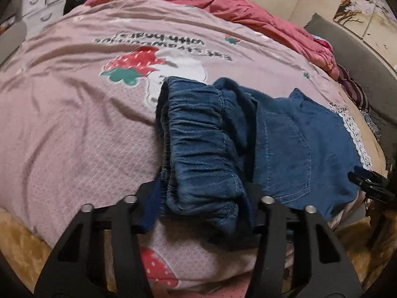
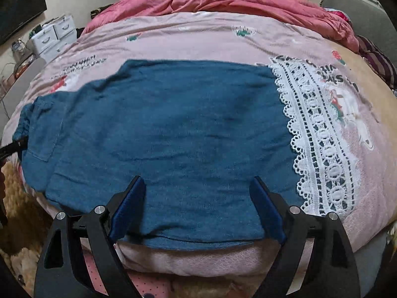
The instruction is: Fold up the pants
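Blue denim pants [image 1: 285, 139] with a white lace hem [image 2: 320, 144] lie across a pink bedspread [image 1: 74, 124]. In the left wrist view the elastic waistband [image 1: 198, 149] is bunched up between the wide-apart fingers of my left gripper [image 1: 203, 201]; the jaws stand open around it. In the right wrist view the pant leg [image 2: 173, 129] lies flat. My right gripper [image 2: 197, 183] is open, its blue-padded fingers [image 2: 129, 206] resting over the leg's near edge. The right gripper also shows in the left wrist view [image 1: 369, 181] at the right.
A red-pink duvet [image 2: 235, 0] is heaped at the far side of the bed. White drawers [image 2: 54, 36] stand at the left. A grey headboard [image 1: 359, 57] is at the right. A fluffy tan rug [image 2: 17, 198] lies below the bed's near edge.
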### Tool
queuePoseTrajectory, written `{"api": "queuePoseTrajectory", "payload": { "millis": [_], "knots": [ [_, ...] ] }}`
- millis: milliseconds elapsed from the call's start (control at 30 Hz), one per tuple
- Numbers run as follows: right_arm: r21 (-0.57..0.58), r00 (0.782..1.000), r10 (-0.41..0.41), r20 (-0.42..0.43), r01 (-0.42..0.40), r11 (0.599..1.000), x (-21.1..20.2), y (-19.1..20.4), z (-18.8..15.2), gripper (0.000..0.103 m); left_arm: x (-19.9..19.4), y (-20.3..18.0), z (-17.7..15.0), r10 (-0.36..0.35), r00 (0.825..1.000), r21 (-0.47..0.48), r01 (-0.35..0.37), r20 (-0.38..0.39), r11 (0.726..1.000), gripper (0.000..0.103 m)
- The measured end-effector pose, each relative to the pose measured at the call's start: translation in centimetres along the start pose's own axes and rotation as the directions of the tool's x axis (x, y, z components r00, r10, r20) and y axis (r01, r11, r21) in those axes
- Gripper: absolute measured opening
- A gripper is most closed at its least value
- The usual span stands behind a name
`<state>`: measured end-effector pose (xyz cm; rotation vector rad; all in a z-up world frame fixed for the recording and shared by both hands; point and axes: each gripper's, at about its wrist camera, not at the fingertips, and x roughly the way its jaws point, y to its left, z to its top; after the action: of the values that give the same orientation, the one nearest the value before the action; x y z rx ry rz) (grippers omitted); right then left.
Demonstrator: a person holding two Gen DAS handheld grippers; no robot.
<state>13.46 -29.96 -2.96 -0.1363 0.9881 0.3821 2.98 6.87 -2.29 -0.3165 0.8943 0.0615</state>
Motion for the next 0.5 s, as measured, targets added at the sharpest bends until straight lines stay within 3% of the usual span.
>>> {"api": "queuePoseTrajectory", "payload": {
  "millis": [67, 167, 233, 367, 500],
  "knots": [
    [-0.004, 1.0, -0.006, 0.0, 0.006, 1.0, -0.2, 0.1, -0.1, 0.086, -1.0, 0.6, 0.3, 0.007, 1.0, 0.011, -0.007, 0.022, 1.0, 0.034],
    [-0.005, 1.0, -0.013, -0.007, 0.013, 1.0, -0.1, 0.1, -0.2, 0.086, -3.1, 0.6, 0.6, 0.078, 0.994, 0.082, -0.085, 0.075, 0.993, 0.031],
    [-0.018, 1.0, -0.025, -0.011, 0.025, 1.0, 0.0, 0.3, -0.4, 0.087, -2.9, 0.5, 0.5, 0.079, 0.996, 0.117, -0.084, 0.046, 0.99, 0.031],
    [-0.037, 0.999, -0.046, -0.02, 0.045, 0.998, 0.2, 0.5, -0.4, 0.088, -0.9, 0.6, -0.3, 0.085, 0.996, 0.115, -0.085, 0.008, 0.99, 0.035],
    [-0.033, 0.999, -0.04, -0.022, 0.04, 0.999, 0.3, 0.5, -0.4, 0.089, -1.5, 1.0, -0.2, 0.099, 0.995, 0.105, -0.1, 0.018, 0.989, 0.049]
  ]
}}
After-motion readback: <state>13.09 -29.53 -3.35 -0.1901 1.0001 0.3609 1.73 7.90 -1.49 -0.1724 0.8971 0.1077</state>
